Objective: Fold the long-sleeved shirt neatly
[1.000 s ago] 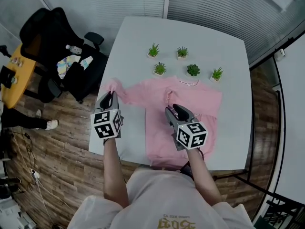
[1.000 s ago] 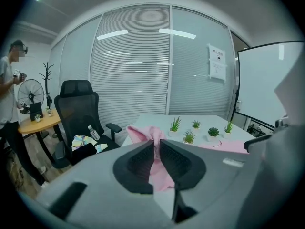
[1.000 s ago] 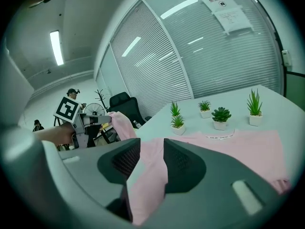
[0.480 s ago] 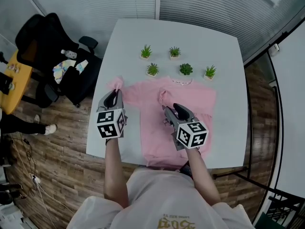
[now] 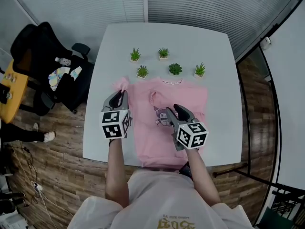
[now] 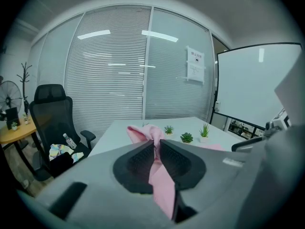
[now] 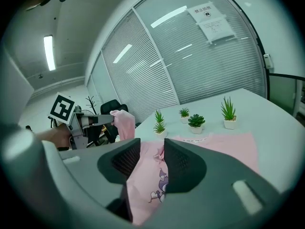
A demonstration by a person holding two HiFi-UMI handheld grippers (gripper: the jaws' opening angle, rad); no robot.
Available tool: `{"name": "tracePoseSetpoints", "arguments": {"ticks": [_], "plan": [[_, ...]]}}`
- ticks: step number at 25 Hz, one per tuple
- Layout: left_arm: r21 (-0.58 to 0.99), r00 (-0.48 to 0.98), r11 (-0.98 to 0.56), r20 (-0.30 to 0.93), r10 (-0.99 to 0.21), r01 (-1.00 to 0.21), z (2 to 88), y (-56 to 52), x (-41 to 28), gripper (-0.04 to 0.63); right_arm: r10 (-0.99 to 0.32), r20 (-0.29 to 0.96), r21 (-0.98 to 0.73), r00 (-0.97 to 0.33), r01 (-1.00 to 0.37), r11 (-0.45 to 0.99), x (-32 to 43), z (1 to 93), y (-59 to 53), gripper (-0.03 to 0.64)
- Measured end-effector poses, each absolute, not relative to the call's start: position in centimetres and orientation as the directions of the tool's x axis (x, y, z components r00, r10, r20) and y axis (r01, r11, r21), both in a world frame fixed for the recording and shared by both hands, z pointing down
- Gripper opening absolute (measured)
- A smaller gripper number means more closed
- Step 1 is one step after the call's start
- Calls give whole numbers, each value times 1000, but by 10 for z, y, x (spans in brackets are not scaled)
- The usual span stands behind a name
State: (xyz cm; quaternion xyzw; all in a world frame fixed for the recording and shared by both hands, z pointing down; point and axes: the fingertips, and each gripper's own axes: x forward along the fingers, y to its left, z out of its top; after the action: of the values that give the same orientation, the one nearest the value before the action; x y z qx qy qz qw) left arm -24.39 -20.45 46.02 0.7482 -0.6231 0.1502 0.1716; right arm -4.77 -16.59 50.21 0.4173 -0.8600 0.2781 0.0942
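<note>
A pink long-sleeved shirt point(image 5: 188, 104) with a cartoon print lies on the white table point(image 5: 214, 42). My left gripper point(image 5: 121, 93) is shut on the end of its left sleeve point(image 5: 123, 84), held above the table's left part. In the left gripper view the sleeve point(image 6: 145, 132) bunches out past the left gripper point(image 6: 157, 142) and hangs down between the pads. My right gripper point(image 5: 171, 109) is over the chest, beside the print. In the right gripper view pink cloth fills the gap of the right gripper point(image 7: 152, 144), gathered at the tips. That view also shows the left gripper point(image 7: 102, 119).
Several small potted plants point(image 5: 163, 53) stand behind the shirt's collar. A black office chair point(image 5: 43, 51) with a bottle and cloth is left of the table, with a yellow table point(image 5: 7, 80) beyond it. Blinds and a whiteboard point(image 6: 257, 85) line the room.
My left gripper has carried the sleeve end to the right, closer to the shirt's body. The right gripper has drifted the same way with its pinch of cloth. Neither grip changed.
</note>
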Motion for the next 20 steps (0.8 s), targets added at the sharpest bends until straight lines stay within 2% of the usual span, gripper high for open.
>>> {"name": "tracePoseSetpoints", "arguments": {"ticks": [20], "plan": [[73,313,-317,468,-827,-946,472,-221,-122,44,-724,390,-402,-569,-812,423,40,498,-171,163]]}}
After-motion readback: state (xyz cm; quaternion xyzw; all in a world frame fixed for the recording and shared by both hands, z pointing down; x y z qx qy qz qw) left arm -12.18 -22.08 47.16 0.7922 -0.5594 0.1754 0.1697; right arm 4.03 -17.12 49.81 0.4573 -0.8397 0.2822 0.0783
